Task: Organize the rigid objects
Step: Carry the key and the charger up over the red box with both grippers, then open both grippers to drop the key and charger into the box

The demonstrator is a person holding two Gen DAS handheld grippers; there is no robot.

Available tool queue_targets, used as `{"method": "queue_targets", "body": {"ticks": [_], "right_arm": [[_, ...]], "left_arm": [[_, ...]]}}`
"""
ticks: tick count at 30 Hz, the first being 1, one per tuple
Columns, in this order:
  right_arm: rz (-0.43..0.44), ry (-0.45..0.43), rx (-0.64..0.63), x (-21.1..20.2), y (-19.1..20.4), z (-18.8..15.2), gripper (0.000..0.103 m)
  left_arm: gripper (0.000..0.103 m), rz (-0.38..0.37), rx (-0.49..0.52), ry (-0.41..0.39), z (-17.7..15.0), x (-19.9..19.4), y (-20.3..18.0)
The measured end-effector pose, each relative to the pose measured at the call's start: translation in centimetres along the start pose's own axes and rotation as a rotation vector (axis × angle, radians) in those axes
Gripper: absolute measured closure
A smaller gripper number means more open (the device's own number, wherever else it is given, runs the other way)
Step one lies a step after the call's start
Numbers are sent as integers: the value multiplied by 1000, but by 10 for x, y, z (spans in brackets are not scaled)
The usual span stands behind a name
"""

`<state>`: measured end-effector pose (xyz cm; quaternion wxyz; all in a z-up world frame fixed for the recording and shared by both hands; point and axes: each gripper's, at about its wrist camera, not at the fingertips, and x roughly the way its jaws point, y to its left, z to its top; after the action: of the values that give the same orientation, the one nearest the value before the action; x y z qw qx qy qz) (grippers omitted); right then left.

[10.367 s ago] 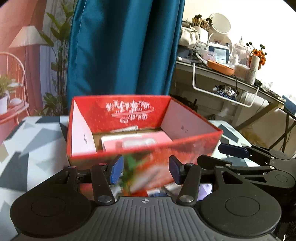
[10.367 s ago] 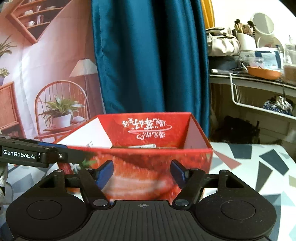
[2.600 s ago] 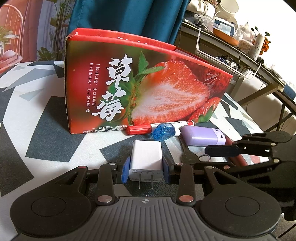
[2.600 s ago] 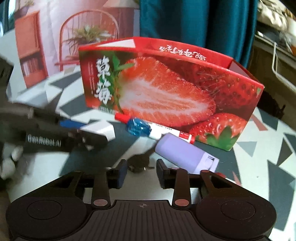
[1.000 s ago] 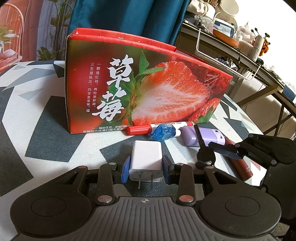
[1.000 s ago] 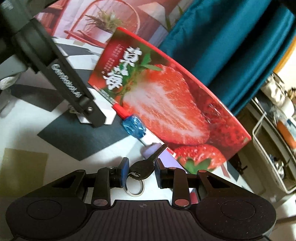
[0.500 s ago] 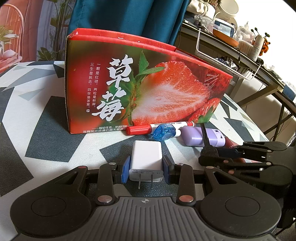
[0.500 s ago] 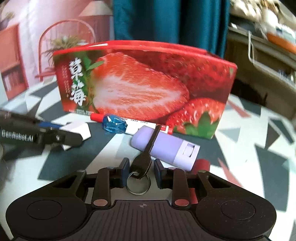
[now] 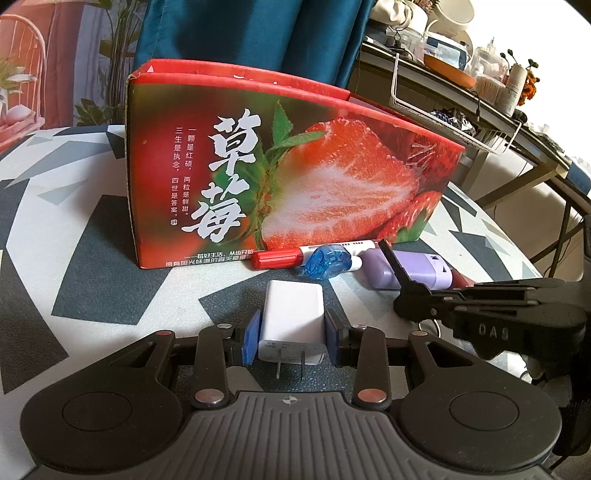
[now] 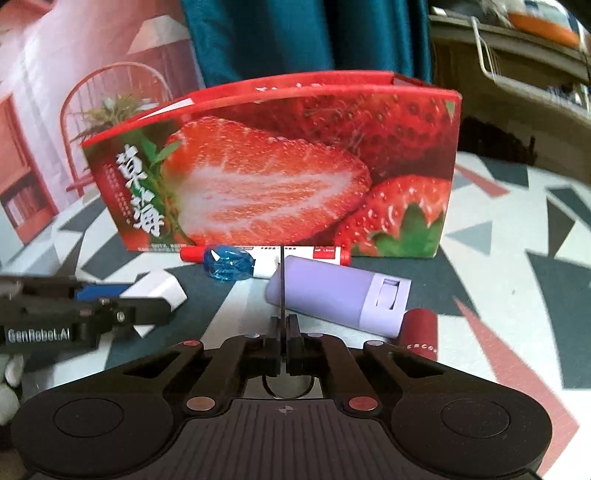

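My left gripper [image 9: 291, 341] is shut on a white plug charger [image 9: 293, 319], prongs towards the camera, low over the table. My right gripper [image 10: 282, 328] is shut on a dark key [image 10: 282, 280], which stands edge-on with its blade pointing up; its ring hangs below the fingers. The right gripper and key also show in the left wrist view [image 9: 410, 295]. A red strawberry box [image 9: 288, 170] stands open-topped behind. In front of it lie a red-capped marker [image 9: 280, 257], a blue correction tape [image 9: 327, 263], a lilac case [image 10: 340, 295] and a dark red tube [image 10: 419, 334].
The table [image 9: 44, 236] has a grey, white and pink triangle cloth. A blue curtain [image 9: 236, 33] hangs behind the box. A cluttered desk with a wire basket [image 9: 454, 122] stands at the right.
My right gripper has closed fully on the key and turned it edge-on, blade upright. My left gripper still holds the charger and has not moved.
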<state>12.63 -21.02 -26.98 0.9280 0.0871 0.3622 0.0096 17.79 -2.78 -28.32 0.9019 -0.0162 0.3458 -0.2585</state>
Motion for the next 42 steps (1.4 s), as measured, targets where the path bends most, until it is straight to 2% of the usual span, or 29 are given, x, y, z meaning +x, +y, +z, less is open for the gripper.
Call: {"method": "queue_targets", "body": {"ticks": [6, 12, 15, 25, 31, 37, 42], "right_arm": [[31, -7, 101, 6, -10, 2, 101], [10, -36, 50, 0, -6, -2, 101], [25, -64, 48, -7, -7, -3, 101], [112, -176, 139, -33, -22, 6, 101], [160, -274, 139, -59, -24, 33, 101], [197, -347, 117, -76, -24, 79, 101], [199, -357, 94, -64, -25, 123, 101]], "left_arm": [[64, 19, 26, 4, 1, 2, -4], [65, 8, -4, 1, 3, 1, 0], [65, 29, -4, -5, 3, 0, 0], [65, 82, 52, -103, 24, -27, -13], [65, 92, 73, -209, 50, -58, -20], [65, 79, 111, -310, 93, -84, -30], [65, 67, 103, -323, 130, -79, -30]]}}
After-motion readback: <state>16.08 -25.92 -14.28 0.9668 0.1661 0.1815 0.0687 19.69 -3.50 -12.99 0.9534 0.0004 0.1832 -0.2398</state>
